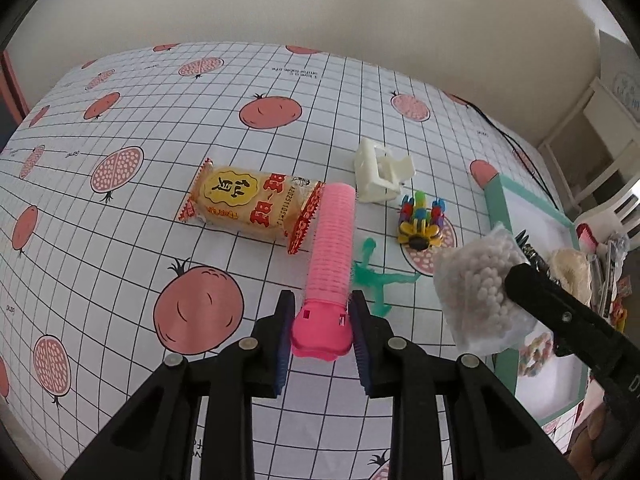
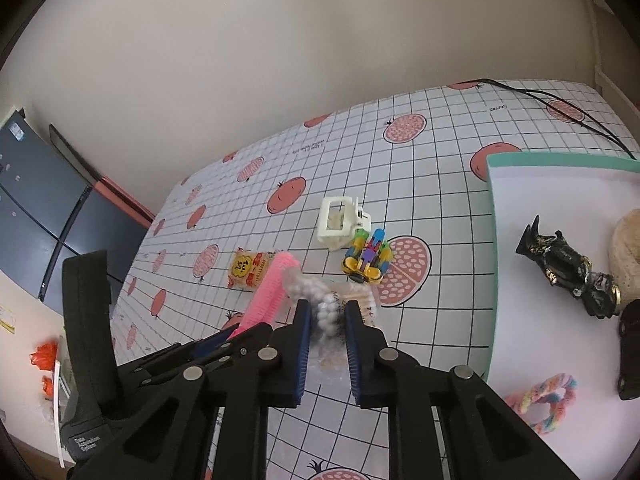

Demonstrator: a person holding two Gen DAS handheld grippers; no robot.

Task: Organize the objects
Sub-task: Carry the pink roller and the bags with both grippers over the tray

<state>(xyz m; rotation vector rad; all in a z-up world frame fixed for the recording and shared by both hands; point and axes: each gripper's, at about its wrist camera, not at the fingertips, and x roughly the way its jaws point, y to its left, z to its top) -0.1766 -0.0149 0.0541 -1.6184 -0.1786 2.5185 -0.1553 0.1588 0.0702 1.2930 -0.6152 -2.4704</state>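
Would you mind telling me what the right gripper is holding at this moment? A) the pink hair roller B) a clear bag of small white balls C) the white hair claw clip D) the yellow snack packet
B: the right gripper is shut on the clear bag of small white balls, while the pink hair roller sits in the left gripper.

Table (image 1: 280,92) w/ white grid cloth, red fruit print, set against a plain cream wall (image 2: 280,60). Left of table: dark grey cabinet (image 2: 36,208). Right of it: white shelf unit (image 1: 592,128). Black cable (image 2: 560,108) on table's far corner.
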